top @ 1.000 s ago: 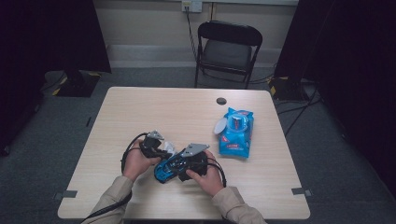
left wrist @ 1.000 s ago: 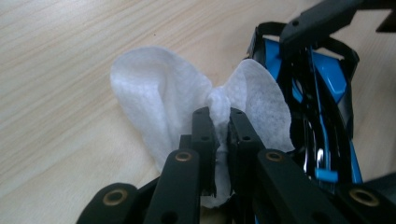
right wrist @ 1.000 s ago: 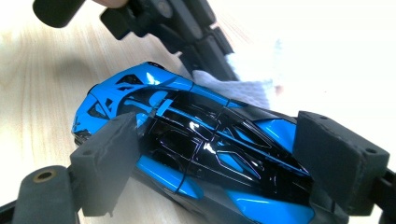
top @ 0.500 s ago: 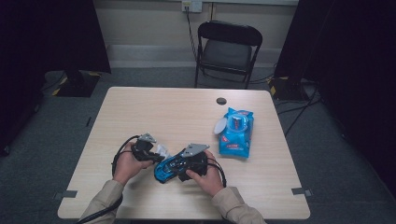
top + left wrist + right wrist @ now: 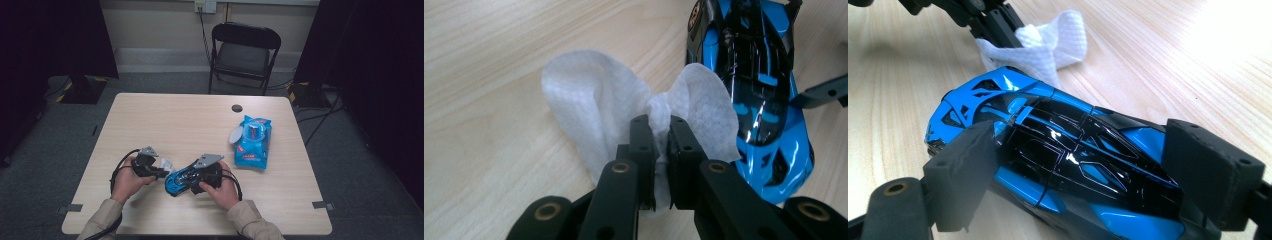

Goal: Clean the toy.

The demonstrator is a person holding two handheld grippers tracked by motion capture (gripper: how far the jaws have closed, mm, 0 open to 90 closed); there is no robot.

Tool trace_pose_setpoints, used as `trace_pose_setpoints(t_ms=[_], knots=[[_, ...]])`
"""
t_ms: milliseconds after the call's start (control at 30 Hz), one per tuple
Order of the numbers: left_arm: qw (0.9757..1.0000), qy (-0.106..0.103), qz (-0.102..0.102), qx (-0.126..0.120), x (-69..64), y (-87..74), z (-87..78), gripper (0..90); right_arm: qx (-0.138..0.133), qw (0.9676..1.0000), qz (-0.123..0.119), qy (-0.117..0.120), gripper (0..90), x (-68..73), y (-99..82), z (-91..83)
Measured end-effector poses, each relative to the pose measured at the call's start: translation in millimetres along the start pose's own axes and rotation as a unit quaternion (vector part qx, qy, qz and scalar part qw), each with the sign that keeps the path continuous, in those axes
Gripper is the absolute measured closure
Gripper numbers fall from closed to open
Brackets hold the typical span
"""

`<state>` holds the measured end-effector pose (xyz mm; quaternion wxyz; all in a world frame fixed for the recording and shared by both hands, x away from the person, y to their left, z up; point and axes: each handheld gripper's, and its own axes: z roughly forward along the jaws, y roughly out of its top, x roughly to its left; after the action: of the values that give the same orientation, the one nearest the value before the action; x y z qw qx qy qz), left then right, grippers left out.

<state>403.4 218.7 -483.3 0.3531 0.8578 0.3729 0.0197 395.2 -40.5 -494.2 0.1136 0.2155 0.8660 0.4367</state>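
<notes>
A glossy blue and black toy car [image 5: 181, 180] [image 5: 760, 100] [image 5: 1058, 145] lies on the wooden table [image 5: 190, 125]. My right gripper [image 5: 197, 176] [image 5: 1088, 180] is shut on the car, one pad on each of its sides. My left gripper [image 5: 161, 172] [image 5: 660, 131] is shut on a bunched white wipe [image 5: 599, 105] [image 5: 165, 164] [image 5: 1040, 47]. The wipe's edge lies against the car's side in the left gripper view. In the right gripper view the left gripper's black fingers [image 5: 998, 22] hold the wipe just beyond the car's far end.
A blue pack of wet wipes [image 5: 253, 141] with its lid flap open lies on the right part of the table. A small black disc [image 5: 236, 108] sits near the far edge. A black folding chair [image 5: 243, 52] stands behind the table.
My left hand has slid to the left with the wipe, away from the car's middle. The right hand and the car have stayed in place.
</notes>
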Motion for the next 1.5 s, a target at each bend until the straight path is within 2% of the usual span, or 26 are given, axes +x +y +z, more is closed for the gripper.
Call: trace_pose_setpoints(t_ms=[267,433,633,767,1000,1167,1200,1300,1500], knots=[[1.0,0.001,0.0,0.009,1.2,-4.4,-7.9,83.3,0.0,1.0,0.0,0.0,14.1,0.0,-0.1,0.0],[0.9999,0.007,-0.008,-0.005,5.0,0.2,-9.3,83.2,-0.001,1.0,0.0,0.0,14.2,0.0,-0.3,-0.1],[0.9995,0.007,-0.011,-0.028,7.6,16.9,-9.8,83.2,-0.001,1.0,0.0,0.0,14.2,-0.1,-0.2,0.0],[0.999,0.003,-0.014,-0.042,6.7,31.3,-2.4,83.3,-0.002,1.0,0.0,0.001,14.2,-0.2,-0.4,0.0],[0.9992,-0.001,-0.011,-0.039,1.5,55.2,22.7,83.3,-0.002,1.0,0.0,0.002,14.1,-0.7,-0.4,0.1],[0.9996,0.002,-0.012,-0.027,-2.0,62.3,42.7,83.1,-0.002,1.0,0.0,0.003,14.1,-1.0,-0.5,0.0],[0.9996,-0.004,-0.015,-0.025,-3.2,62.9,48.1,83.1,-0.002,1.0,0.0,0.003,14.1,-1.1,-0.5,0.0],[0.9997,-0.005,-0.013,-0.02,-7.6,63.9,58.3,82.6,-0.003,1.0,0.0,0.003,14.1,-1.2,-0.9,0.0],[0.9996,-0.007,-0.012,-0.023,-10.5,66.4,63.9,81.7,-0.003,1.0,0.0,0.003,14.1,-1.4,-1.0,-0.1]])
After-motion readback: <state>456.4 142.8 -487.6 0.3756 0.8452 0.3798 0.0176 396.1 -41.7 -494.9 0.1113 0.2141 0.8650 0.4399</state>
